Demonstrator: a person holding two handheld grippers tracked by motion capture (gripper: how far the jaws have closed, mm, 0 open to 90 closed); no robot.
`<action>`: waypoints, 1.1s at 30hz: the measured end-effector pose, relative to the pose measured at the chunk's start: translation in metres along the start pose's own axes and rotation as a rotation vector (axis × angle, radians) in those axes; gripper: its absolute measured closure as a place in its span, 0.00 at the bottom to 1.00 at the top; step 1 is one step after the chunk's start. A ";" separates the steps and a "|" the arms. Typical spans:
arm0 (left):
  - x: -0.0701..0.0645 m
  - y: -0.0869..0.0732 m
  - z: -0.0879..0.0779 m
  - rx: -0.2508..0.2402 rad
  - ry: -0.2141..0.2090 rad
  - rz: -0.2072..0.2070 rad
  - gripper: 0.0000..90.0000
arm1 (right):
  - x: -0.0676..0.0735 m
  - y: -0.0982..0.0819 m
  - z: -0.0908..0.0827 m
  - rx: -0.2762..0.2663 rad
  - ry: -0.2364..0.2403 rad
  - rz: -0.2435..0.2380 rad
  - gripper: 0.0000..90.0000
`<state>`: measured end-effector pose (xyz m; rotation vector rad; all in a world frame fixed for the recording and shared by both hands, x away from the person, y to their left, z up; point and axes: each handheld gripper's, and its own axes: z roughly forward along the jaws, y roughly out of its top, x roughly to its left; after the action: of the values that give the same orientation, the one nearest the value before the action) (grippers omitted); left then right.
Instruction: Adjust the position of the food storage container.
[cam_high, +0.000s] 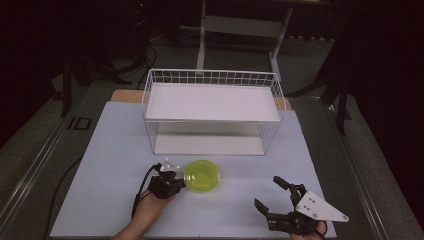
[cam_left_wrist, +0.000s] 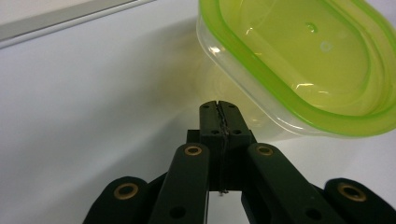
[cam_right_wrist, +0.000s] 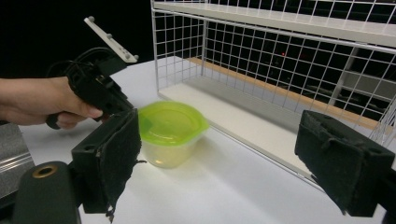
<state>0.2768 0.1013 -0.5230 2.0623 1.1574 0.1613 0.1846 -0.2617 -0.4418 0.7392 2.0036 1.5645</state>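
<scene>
A clear plastic tub with a lime-green lid stands on the white table, just in front of the wire rack. My left gripper lies right beside the tub's left side. In the left gripper view its jaws are pressed together with nothing between them, tips close under the tub's rim; contact cannot be told. My right gripper rests near the front right edge, jaws spread wide and empty. In the right gripper view the tub shows between its two pads, farther off, with the left hand's gripper beside it.
A white wire rack with an upper shelf and a lower shelf stands at the table's back. The white tabletop ends close below both hands. Cables trail from the left gripper toward the front edge.
</scene>
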 end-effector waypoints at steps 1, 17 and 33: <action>-0.001 0.001 0.002 -0.001 -0.002 -0.001 1.00 | 0.000 0.000 0.000 0.000 0.001 0.000 0.16; -0.021 0.019 0.028 0.003 -0.053 0.034 1.00 | -0.002 0.000 -0.001 -0.002 0.004 0.004 0.16; -0.008 0.004 -0.015 -0.083 -0.061 0.031 0.99 | -0.002 -0.001 -0.001 0.005 0.000 0.002 0.16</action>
<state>0.2683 0.1022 -0.5073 1.9999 1.0650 0.1582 0.1852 -0.2634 -0.4421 0.7435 2.0078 1.5615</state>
